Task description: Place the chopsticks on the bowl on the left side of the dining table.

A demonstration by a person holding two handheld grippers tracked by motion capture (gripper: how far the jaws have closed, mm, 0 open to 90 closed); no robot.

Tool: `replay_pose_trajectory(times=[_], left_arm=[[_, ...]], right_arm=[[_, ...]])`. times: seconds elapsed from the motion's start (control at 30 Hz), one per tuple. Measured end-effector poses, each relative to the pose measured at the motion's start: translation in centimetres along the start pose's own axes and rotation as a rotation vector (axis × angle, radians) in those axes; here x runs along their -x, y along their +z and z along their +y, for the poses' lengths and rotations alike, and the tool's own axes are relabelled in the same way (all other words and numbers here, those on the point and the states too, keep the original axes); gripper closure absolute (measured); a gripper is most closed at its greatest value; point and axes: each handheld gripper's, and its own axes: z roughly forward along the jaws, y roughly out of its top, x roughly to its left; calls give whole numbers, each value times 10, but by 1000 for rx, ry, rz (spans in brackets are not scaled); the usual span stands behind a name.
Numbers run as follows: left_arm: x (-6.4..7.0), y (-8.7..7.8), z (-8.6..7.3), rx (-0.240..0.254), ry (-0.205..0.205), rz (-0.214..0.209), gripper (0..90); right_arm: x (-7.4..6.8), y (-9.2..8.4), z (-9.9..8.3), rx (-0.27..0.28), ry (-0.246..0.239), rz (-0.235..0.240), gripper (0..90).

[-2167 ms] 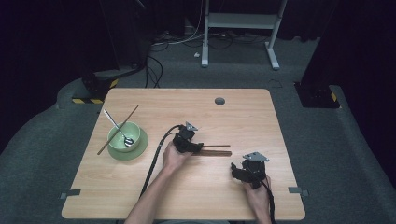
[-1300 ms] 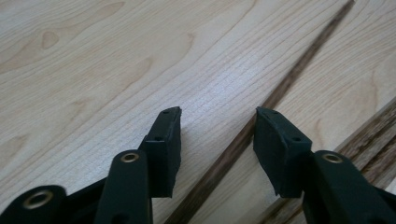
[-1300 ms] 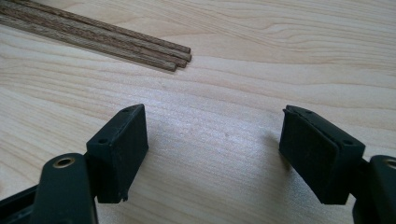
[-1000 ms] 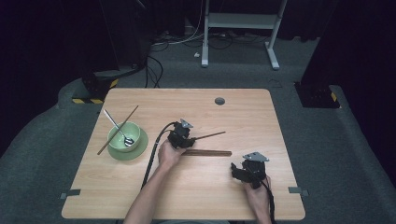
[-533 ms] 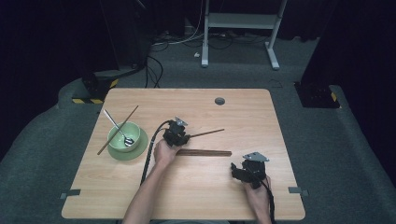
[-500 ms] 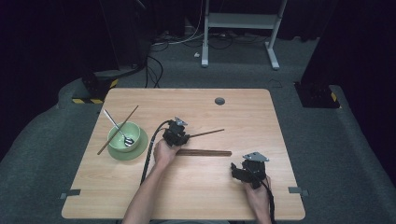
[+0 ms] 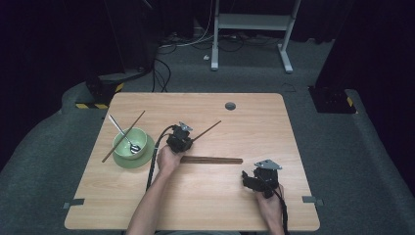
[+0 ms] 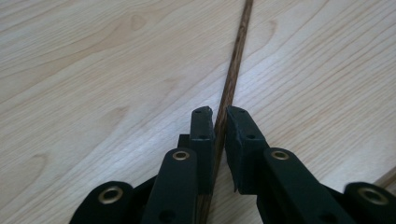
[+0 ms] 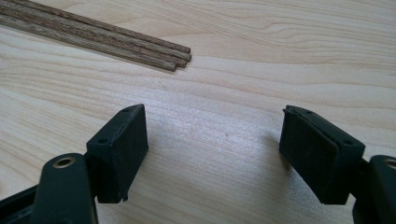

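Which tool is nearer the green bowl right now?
Left. The left tool is just right of the green bowl; the right tool sits far across the table.

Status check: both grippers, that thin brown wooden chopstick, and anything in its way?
Left gripper jaws just closed on thin brown wooden chopstick. Right gripper open, empty, low over light wooden table. Remaining chopstick bundle lies apart; nothing in the way.

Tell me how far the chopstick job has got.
Done: one chopstick leans across the green bowl, beside a spoon. In hand: the left gripper has just been closing its jaws on a single chopstick, which sticks out above the table. Left: a bundle of chopsticks lies on the wood. The right gripper rests with jaws open, holding nothing.
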Motion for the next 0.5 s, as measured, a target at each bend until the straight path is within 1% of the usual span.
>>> replay_pose_trajectory(times=[0.07,0.1,0.13,0.17,0.23,0.43,0.5], left_arm=[[-2,-1,-1,-1,2,4,813],[-5,-2,-2,-3,-3,10,817],[-7,-3,-3,-8,1,15,819],[-7,-3,-4,-4,-1,17,822],[-9,-3,-4,-5,8,22,828],[-10,-4,-5,1,4,22,831],[-11,-4,-6,-3,15,29,832]], right_arm=[[0,0,0,0,0,0,230],[0,0,0,0,0,0,230],[0,0,0,0,0,0,230],[0,0,0,0,0,0,230],[0,0,0,0,1,0,230],[0,0,0,0,1,0,230],[0,0,0,0,1,0,230]])
